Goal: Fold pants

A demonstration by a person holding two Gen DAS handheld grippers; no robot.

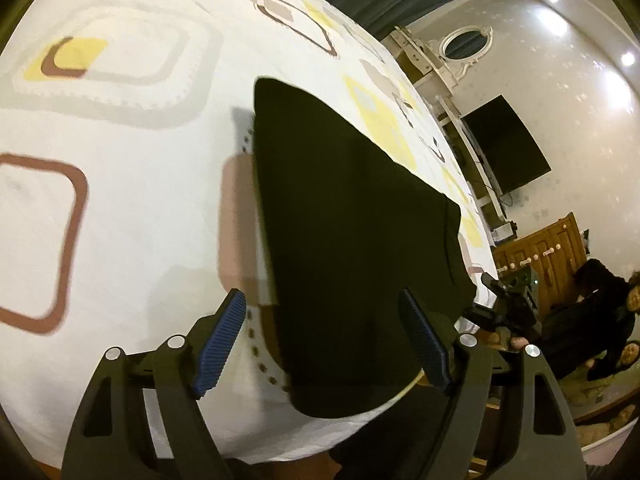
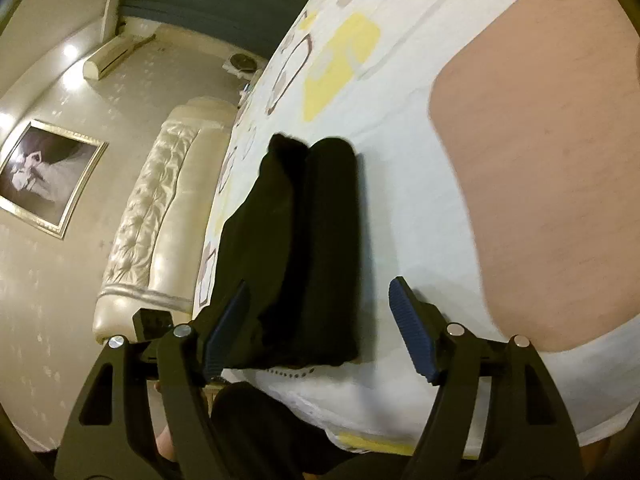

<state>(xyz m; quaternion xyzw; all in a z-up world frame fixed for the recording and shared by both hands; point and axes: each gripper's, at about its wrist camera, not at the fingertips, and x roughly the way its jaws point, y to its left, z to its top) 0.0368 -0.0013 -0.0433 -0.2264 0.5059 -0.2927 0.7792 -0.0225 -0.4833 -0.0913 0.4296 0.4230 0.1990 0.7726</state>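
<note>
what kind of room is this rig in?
Most likely a bedroom in a home. The black pants lie on a bed under a patterned sheet, a tufted cream headboard stands against the wall, and a wall-mounted TV faces the bed.

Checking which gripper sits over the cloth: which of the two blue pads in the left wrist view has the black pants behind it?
The right-hand pad: it overlaps the black pants. The left-hand pad sits over the patterned bedsheet.
</note>
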